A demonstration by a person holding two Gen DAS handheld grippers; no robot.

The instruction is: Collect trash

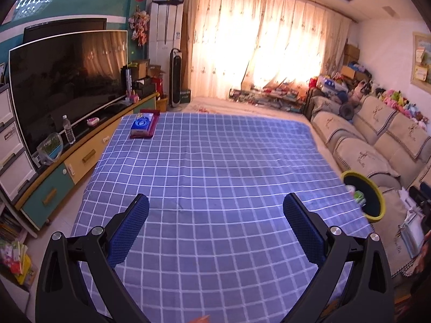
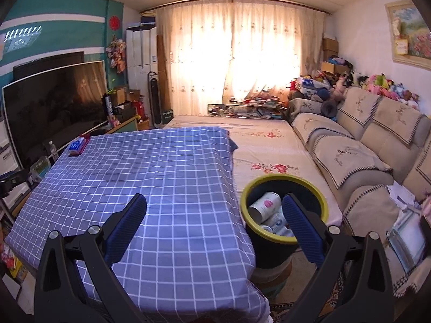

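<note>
Trash bin holding cans beside checked table, both hand-held grippers wide open, empty

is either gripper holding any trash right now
No. The left gripper and right gripper are both open and empty; trash already lies in the bin.

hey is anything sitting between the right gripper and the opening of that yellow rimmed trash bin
Nothing visible does. The right gripper is open and empty above the near edge of the checked tablecloth, and the trash bin stands just beside the table's right edge, its mouth uncovered, with a can and wrappers already inside.
</note>
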